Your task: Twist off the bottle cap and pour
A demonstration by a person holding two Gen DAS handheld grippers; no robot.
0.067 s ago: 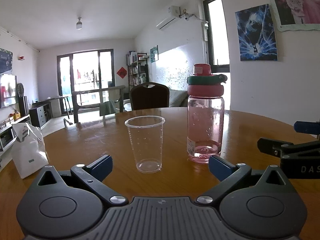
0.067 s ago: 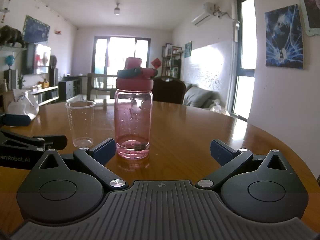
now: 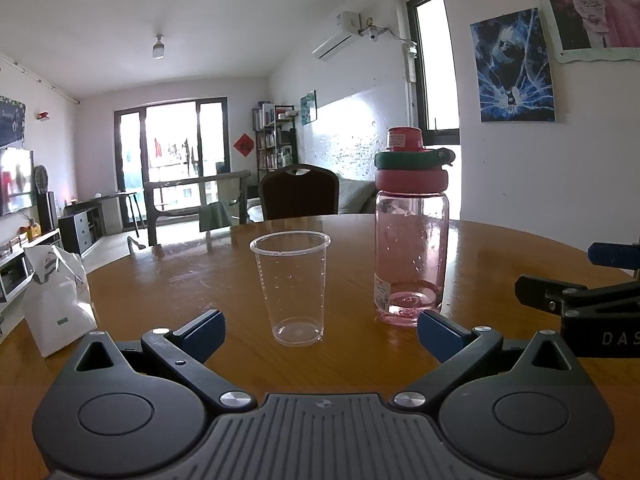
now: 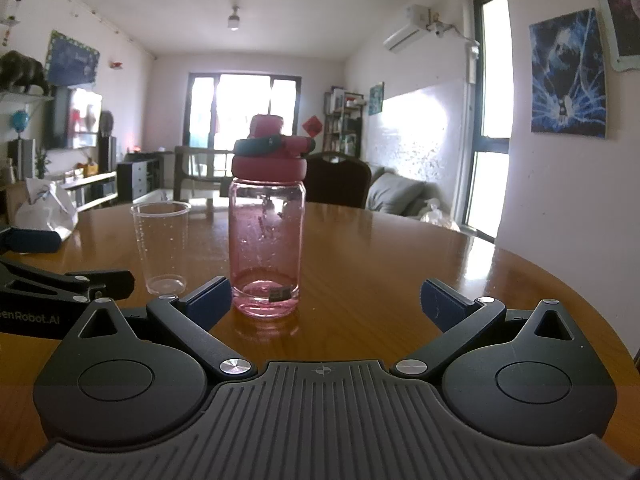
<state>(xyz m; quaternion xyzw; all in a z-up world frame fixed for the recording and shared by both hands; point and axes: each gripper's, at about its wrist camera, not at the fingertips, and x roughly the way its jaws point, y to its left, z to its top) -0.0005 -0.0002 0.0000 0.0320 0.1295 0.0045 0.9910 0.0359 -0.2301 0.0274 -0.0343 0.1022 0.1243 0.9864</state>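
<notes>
Bottle [image 3: 410, 240] stands center-right on desk [image 3: 200, 280], cup [image 3: 291, 286] beside it. Left hand-held gripper [image 3: 320, 330] and right hand-held gripper [image 4: 326, 300] gape, empty. Bottle looks light, stiff, slick; grip body, twist cap [image 3: 411, 174].

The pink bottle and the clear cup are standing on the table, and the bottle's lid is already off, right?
Not quite. The pink bottle and the clear cup do stand on the table, but the lid is still on the bottle, as the right wrist view shows.

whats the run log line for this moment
left gripper open | right gripper open | pink plastic bottle capped | clear plastic cup empty
</notes>
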